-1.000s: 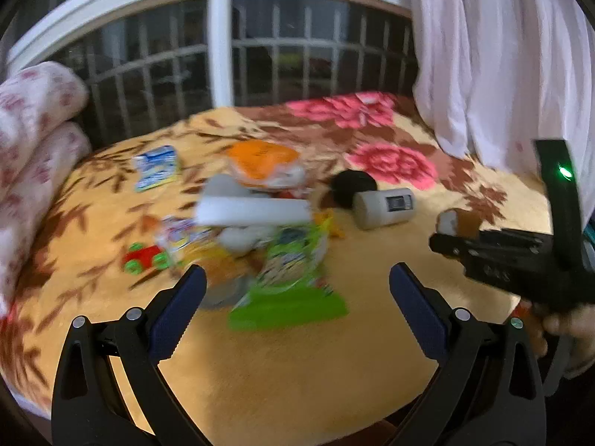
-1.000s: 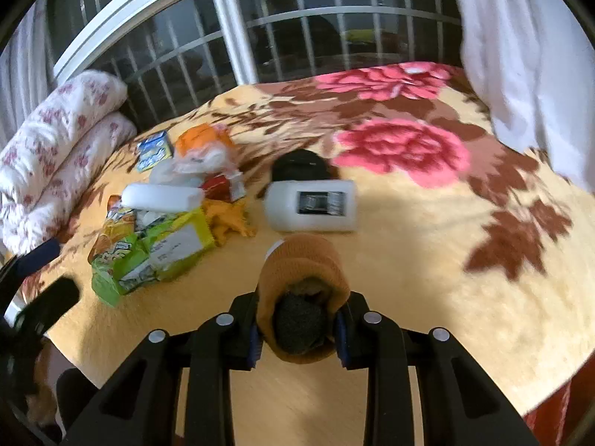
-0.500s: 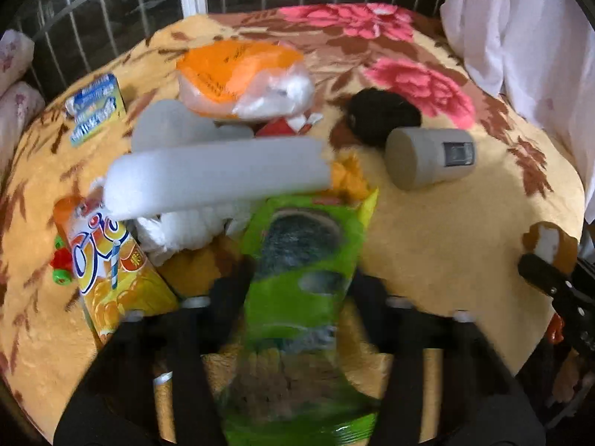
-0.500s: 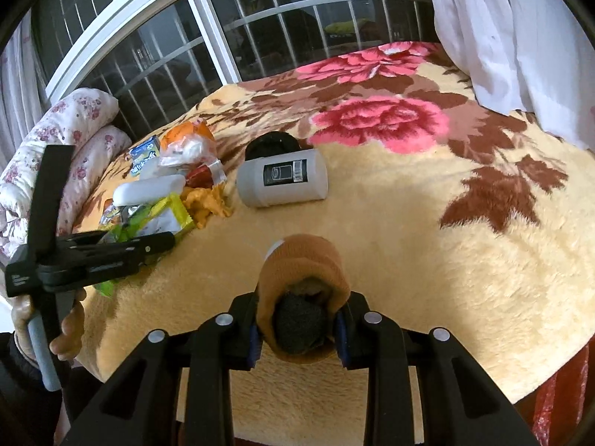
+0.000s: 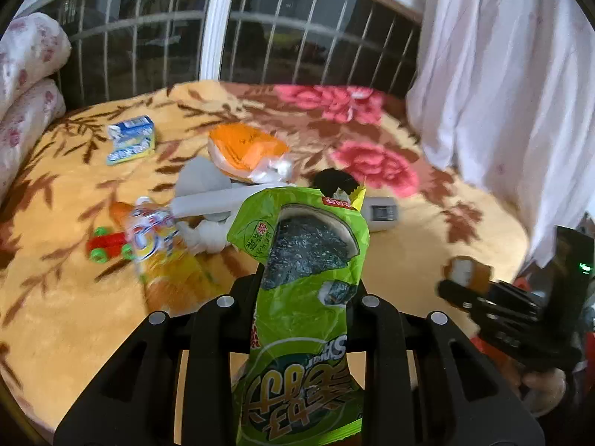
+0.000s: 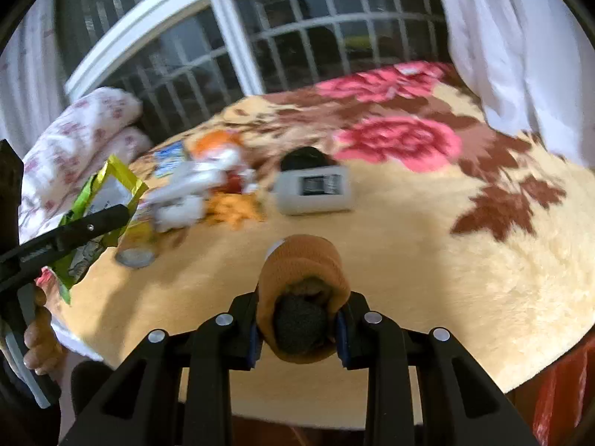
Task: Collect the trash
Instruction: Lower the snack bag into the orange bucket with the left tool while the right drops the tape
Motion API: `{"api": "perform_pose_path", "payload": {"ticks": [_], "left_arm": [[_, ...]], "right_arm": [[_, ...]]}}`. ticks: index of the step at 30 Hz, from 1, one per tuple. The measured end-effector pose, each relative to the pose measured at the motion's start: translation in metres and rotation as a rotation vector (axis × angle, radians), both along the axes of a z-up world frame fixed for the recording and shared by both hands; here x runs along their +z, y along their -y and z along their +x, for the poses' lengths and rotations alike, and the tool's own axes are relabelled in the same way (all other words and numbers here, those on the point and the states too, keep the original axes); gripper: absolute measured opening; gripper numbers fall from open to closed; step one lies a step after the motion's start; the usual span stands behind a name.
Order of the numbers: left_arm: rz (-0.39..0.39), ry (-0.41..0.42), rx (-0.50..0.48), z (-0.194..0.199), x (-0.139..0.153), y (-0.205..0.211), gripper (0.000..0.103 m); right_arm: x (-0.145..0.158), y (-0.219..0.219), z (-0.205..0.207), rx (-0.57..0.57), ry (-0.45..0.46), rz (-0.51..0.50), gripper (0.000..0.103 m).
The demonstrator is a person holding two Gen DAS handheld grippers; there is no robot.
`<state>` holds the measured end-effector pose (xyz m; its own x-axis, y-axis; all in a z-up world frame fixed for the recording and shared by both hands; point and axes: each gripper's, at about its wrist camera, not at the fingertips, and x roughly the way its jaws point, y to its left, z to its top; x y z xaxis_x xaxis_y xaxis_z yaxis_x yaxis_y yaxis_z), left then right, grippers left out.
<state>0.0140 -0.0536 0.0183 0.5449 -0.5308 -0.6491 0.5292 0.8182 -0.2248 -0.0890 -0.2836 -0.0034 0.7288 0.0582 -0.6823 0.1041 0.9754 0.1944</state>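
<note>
On the floral blanket [image 5: 67,316] that covers the bed, we have a loose heap of trash lying near the far side, with both tools raised over the near edge. The biggest piece in hand is the green snack bag [image 5: 305,297]: the left gripper [image 5: 308,290] has just been closing, and its jaws now pinch the bag across its middle, the torn top standing up and the printed end hanging toward the camera. We judge it light, crinkly and slick, so a hold across the folded middle should keep it better than a hold at a loose corner. The right gripper [image 6: 303,329] is pressed onto a small brown knitted piece [image 6: 303,282] with a dark core; it looks soft and squashy, and we expect it to stay put under light pressure. Of what lies on the blanket, the white cylinder [image 6: 316,191] looks rigid and liable to roll, best taken across its width. The orange wrapper [image 5: 245,148] and the small blue carton [image 5: 132,139] look light; we would take the carton by its flat sides.
</note>
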Motion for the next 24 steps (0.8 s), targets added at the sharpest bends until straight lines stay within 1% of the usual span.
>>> {"api": "perform_pose_path", "payload": {"ticks": [1, 3, 5, 6, 8, 10, 13, 16, 19, 21, 22, 24], "left_arm": [[-0.008, 0.015, -0.013, -0.015, 0.005, -0.007, 0.027], [0.005, 0.044, -0.049, -0.048, 0.009, -0.018, 0.027], [0.032, 0.048, -0.089, -0.075, 0.002, -0.022, 0.028], [0.064, 0.045, -0.115, -0.094, -0.007, -0.024, 0.028], [0.119, 0.02, -0.142, -0.115, -0.029, -0.026, 0.028], [0.159, -0.04, -0.158, -0.132, -0.058, -0.03, 0.028], [0.19, -0.159, -0.142, -0.139, -0.104, -0.037, 0.028], [0.226, -0.265, -0.124, -0.136, -0.146, -0.039, 0.028], [0.296, -0.345, -0.121, -0.132, -0.182, -0.033, 0.028], [0.364, -0.392, -0.121, -0.128, -0.207, -0.028, 0.028], [0.383, -0.412, -0.123, -0.127, -0.216, -0.026, 0.028], [0.418, -0.44, -0.126, -0.123, -0.231, -0.022, 0.028]], "right_arm": [[0.004, -0.008, -0.005, 0.039, 0.01, -0.007, 0.03], [0.007, -0.024, -0.016, 0.126, 0.012, -0.004, 0.03], [0.003, -0.041, -0.031, 0.233, -0.012, 0.01, 0.03], [-0.004, -0.051, -0.041, 0.289, -0.034, 0.005, 0.03], [-0.017, -0.067, -0.056, 0.357, -0.075, -0.025, 0.03], [-0.036, -0.082, -0.07, 0.412, -0.122, -0.059, 0.03], [-0.067, -0.094, -0.08, 0.46, -0.221, -0.056, 0.03], [-0.102, -0.103, -0.081, 0.497, -0.317, -0.065, 0.03], [-0.138, -0.111, -0.079, 0.526, -0.419, -0.083, 0.03], [-0.16, -0.114, -0.075, 0.534, -0.481, -0.099, 0.03], [-0.175, -0.117, -0.072, 0.535, -0.525, -0.113, 0.03], [-0.195, -0.121, -0.067, 0.546, -0.574, -0.115, 0.031]]}}
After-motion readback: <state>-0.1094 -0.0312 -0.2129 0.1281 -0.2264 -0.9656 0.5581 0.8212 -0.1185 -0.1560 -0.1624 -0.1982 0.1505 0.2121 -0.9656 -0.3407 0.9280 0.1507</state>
